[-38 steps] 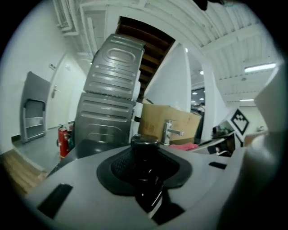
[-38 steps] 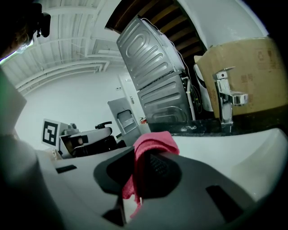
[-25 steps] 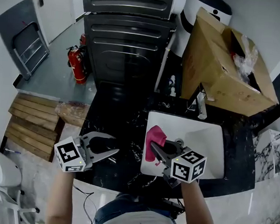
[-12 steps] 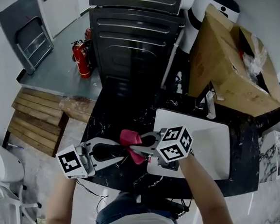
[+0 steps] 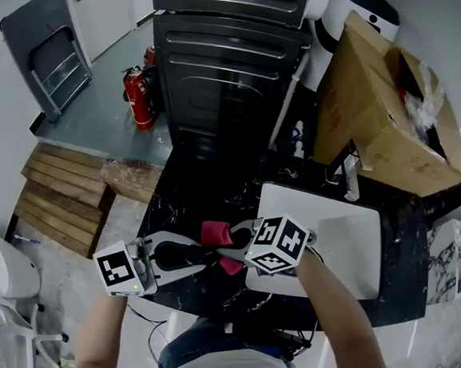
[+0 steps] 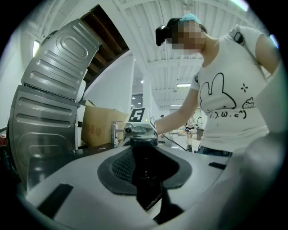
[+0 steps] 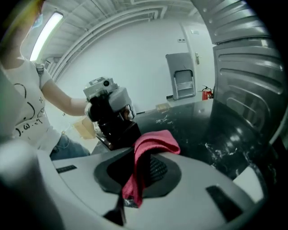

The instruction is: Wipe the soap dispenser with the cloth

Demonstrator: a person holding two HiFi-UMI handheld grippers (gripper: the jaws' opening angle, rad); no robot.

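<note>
A black soap dispenser [image 5: 178, 255] with a silver pump head [image 6: 139, 130] lies level over the black counter. My left gripper [image 5: 200, 255] is shut on it. In the left gripper view its dark body [image 6: 144, 166] fills the gap between the jaws. My right gripper [image 5: 224, 243] comes in from the right, angled down, and is shut on a red cloth [image 5: 216, 232]. The cloth hangs folded between the right jaws [image 7: 155, 141] and sits at the dispenser's outer end. From the right gripper view the dispenser [image 7: 114, 128] shows just beyond the cloth.
A white sink basin [image 5: 347, 229] with a faucet [image 5: 350, 178] is set in the black marble counter [image 5: 198, 192] at the right. Behind it stand a cardboard box [image 5: 389, 113] and a dark metal appliance [image 5: 225, 58]. On the floor at the left are a fire extinguisher [image 5: 139, 99] and a wooden pallet [image 5: 60, 204].
My right gripper carried the red cloth from over the sink leftward and down to the dispenser, rolling as it went. The left gripper with the dispenser barely shifted.
</note>
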